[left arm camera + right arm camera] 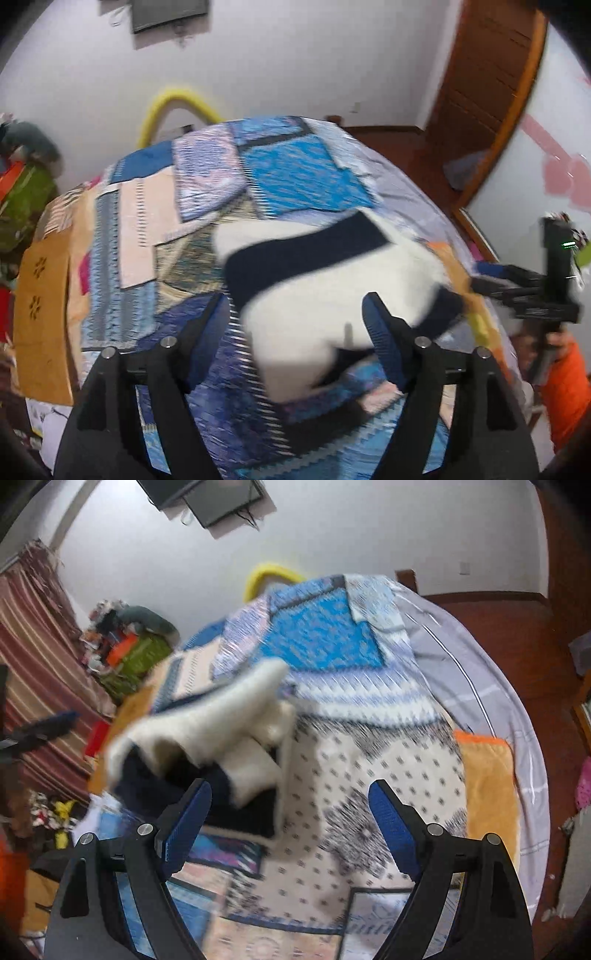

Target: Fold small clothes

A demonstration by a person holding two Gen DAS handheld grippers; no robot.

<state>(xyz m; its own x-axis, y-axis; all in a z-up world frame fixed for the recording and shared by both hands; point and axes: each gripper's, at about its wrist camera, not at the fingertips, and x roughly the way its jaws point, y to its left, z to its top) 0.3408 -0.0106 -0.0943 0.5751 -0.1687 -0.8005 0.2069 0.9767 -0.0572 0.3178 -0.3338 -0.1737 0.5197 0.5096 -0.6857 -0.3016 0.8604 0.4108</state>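
patchwork quilt [295,177] blurred; white garment [332,295] folds unclear; both grippers gape.

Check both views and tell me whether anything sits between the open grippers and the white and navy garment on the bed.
Nothing visible does. The white and navy garment lies on the patchwork bedspread directly ahead of the left gripper, jaws open and empty. From the right gripper, also open, only bare bedspread lies before the garment, ahead and to the left.

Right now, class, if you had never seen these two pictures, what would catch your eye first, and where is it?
The white garment with a navy band lies bunched on the patchwork bedspread, mid-bed. The open left gripper hovers over it, gripping nothing. A bright yellow curved tube arches behind the bed's far end.
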